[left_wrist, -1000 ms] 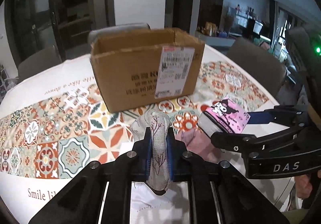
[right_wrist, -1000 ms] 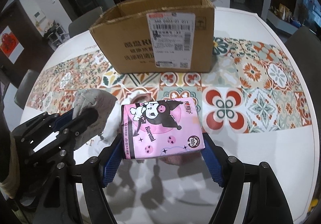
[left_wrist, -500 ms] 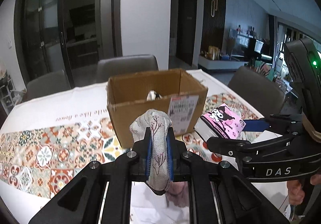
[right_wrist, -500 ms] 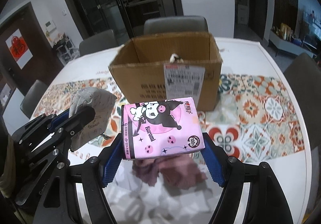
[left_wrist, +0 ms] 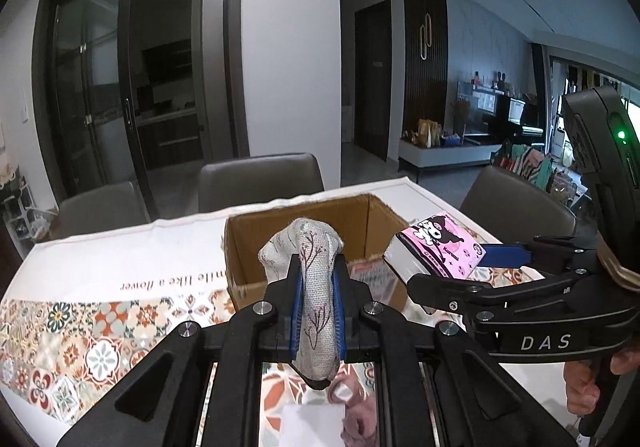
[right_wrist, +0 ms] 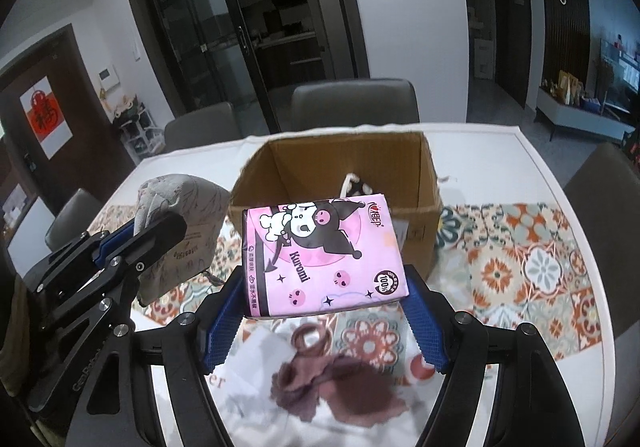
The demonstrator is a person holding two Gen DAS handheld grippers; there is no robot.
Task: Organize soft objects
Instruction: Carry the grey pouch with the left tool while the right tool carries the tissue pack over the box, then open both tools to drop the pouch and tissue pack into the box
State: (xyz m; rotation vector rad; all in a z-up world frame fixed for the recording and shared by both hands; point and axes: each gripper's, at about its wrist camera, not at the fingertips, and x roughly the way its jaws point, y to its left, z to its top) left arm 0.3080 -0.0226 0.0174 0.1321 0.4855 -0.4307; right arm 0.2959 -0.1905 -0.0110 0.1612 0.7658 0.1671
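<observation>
My left gripper (left_wrist: 316,287) is shut on a grey cloth pouch with a twig print (left_wrist: 314,271), held up in the air in front of the open cardboard box (left_wrist: 248,247). The pouch also shows in the right wrist view (right_wrist: 180,207). My right gripper (right_wrist: 324,311) is shut on a pink Kuromi tissue pack (right_wrist: 320,259), held above the table just short of the box (right_wrist: 424,183). The pack shows in the left wrist view (left_wrist: 440,247). A black and white item (right_wrist: 356,187) lies inside the box.
A mauve cloth (right_wrist: 340,383) and a white sheet (right_wrist: 256,355) lie on the patterned tablecloth (right_wrist: 520,271) below the grippers. Grey chairs (right_wrist: 352,103) stand around the table's far side and right.
Both grippers have risen well above the table with their loads and moved toward the box. The views now look over the box rim into its inside.
</observation>
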